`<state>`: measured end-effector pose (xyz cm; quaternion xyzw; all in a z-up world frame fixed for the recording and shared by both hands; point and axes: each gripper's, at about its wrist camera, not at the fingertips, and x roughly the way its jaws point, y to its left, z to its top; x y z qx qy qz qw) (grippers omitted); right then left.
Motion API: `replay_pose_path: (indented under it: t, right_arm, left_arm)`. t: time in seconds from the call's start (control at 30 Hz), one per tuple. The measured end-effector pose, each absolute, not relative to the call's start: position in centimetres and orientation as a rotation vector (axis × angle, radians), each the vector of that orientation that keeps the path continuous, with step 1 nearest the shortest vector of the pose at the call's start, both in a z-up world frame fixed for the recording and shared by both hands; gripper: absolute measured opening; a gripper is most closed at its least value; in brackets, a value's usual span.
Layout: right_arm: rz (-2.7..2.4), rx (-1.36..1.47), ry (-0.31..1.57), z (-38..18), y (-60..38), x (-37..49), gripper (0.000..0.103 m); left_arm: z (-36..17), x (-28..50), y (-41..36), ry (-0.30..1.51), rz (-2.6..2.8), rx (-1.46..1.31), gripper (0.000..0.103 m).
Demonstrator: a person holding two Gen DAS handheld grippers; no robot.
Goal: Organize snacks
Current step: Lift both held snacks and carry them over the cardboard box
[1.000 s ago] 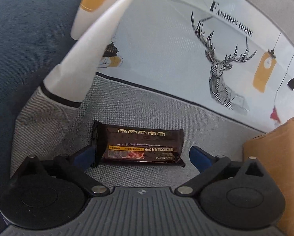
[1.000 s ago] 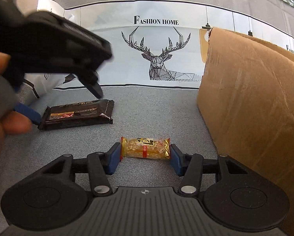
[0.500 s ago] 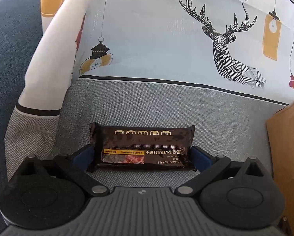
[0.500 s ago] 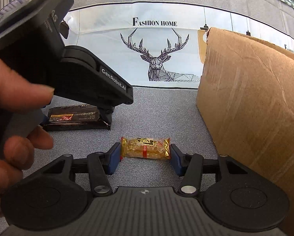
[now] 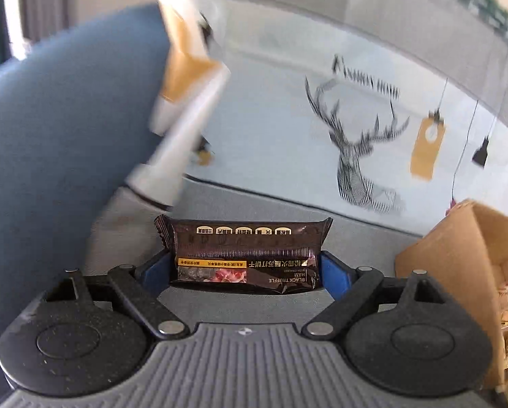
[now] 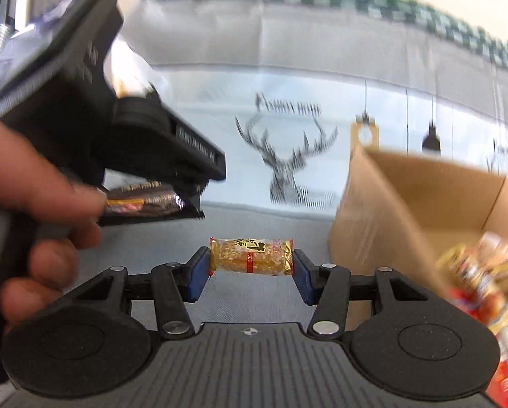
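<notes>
My left gripper (image 5: 245,273) is shut on a dark brown cracker packet (image 5: 245,255), held by its ends above the grey seat. My right gripper (image 6: 250,270) is shut on a small gold snack bar (image 6: 251,260), also lifted. In the right wrist view the left gripper (image 6: 189,197) and the hand holding it are at the left, with the brown packet (image 6: 145,200) in it. An open cardboard box (image 6: 420,197) stands to the right, with several colourful snacks (image 6: 485,272) inside. The box also shows in the left wrist view (image 5: 457,248).
A white cushion cover printed with a deer (image 6: 287,166) lines the back of the grey sofa seat (image 6: 264,224). A blue armrest (image 5: 56,156) rises at the left. A white and orange cushion corner (image 5: 182,81) hangs near the left gripper.
Both grippers have lifted off the seat with their snacks. The left one closed on the brown packet within the last second. The views have tilted up and the box's open top now shows.
</notes>
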<state>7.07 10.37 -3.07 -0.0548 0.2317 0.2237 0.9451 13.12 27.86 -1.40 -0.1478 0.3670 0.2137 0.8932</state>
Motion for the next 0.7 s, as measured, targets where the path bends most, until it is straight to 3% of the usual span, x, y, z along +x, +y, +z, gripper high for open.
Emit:
replay_pose_path:
  t: [0.47,0.7]
  right_arm:
    - [0.442,-0.032,0.229,8.2,-2.5,1.9,0.054]
    - [0.329,0.006,0.225,8.1,-10.7,3.5,0.054]
  left_arm:
    - [4.9,0.0,18.4,0.513,0.409,-0.212,0.092]
    - [6.0,-0.3,13.5,0.453,0.317,-0.148,0.092]
